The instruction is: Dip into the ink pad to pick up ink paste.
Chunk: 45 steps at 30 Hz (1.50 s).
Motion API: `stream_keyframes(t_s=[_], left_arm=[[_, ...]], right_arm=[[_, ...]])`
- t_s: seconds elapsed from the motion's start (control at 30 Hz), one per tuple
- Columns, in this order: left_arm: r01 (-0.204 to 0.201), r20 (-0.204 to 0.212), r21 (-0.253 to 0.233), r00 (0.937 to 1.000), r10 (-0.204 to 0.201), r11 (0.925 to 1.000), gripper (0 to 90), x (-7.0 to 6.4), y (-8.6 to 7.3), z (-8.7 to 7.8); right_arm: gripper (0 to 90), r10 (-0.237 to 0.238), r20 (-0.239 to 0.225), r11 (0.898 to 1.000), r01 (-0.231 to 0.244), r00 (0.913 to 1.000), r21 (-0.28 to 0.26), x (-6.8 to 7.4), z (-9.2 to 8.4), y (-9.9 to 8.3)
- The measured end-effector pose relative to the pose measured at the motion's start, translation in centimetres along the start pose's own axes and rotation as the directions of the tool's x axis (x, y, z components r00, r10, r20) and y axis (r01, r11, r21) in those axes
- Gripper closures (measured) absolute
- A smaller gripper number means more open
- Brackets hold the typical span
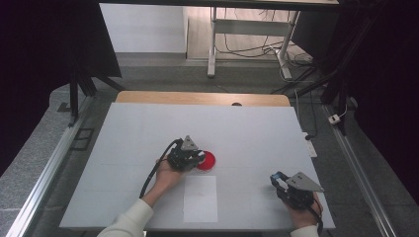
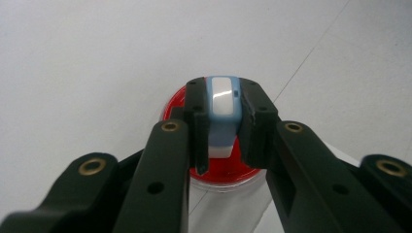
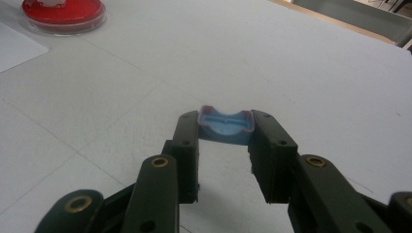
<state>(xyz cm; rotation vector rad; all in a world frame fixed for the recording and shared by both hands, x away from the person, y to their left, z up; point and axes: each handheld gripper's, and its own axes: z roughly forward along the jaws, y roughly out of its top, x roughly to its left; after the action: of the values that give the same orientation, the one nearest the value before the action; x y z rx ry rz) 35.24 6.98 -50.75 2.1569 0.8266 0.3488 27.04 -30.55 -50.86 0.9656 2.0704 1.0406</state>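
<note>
Clamping a pale blue-and-white stamp body over the red ink pad dish, the left gripper hovers mid-table; the right gripper pinches its blue cap above the white table.

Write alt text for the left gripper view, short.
The left gripper is shut on a pale blue and white stamp-like block, holding it over a round red dish. The dish sits on a white table, beside the edge of a white sheet at the bottom.
</note>
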Motion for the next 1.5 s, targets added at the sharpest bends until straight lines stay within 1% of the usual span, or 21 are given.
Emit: stream_keyframes(t_s=[0.3,0.6,0.73,0.8,1.07,1.2,1.33,1.5], left_arm=[[0.003,-0.007,0.012,1.0,-0.003,0.9999,76.3,-0.09,0.01,0.01],[-0.019,-0.023,0.028,0.9996,0.019,0.9994,76.4,-0.37,0.09,0.02],[-0.034,-0.031,0.038,0.9989,0.036,0.9987,76.4,-0.53,0.27,0.1],[-0.037,-0.03,0.043,0.9988,0.038,0.9984,76.4,-0.54,0.33,0.11],[-0.027,-0.024,0.042,0.9993,0.028,0.9987,76.5,-0.45,0.2,0.05],[-0.038,-0.035,0.042,0.9986,0.039,0.9984,76.5,-0.64,0.19,0.08],[-0.027,-0.026,0.039,0.9993,0.028,0.9989,76.5,-0.47,0.14,0.07],[-0.032,-0.029,0.037,0.999,0.033,0.9988,76.4,-0.54,0.11,0.06]], right_arm=[[64.6,0.0,-0.001,1.0,0.0,1.0,-0.001,0.07,-0.03,0.04],[64.7,-0.001,0.0,1.0,0.001,1.0,0.001,0.14,-0.03,0.07],[64.6,-0.004,0.007,1.0,0.004,1.0,0.007,0.19,0.0,0.09],[64.6,-0.004,0.002,1.0,0.004,1.0,0.005,0.2,0.03,0.1],[64.6,-0.004,0.001,1.0,0.004,1.0,0.004,0.3,0.0,0.14],[64.6,-0.004,0.001,1.0,0.004,1.0,0.003,0.29,-0.01,0.14],[64.6,-0.004,0.001,1.0,0.004,1.0,0.003,0.27,-0.03,0.14],[64.6,-0.006,0.003,1.0,0.005,1.0,0.004,0.32,-0.03,0.17]])
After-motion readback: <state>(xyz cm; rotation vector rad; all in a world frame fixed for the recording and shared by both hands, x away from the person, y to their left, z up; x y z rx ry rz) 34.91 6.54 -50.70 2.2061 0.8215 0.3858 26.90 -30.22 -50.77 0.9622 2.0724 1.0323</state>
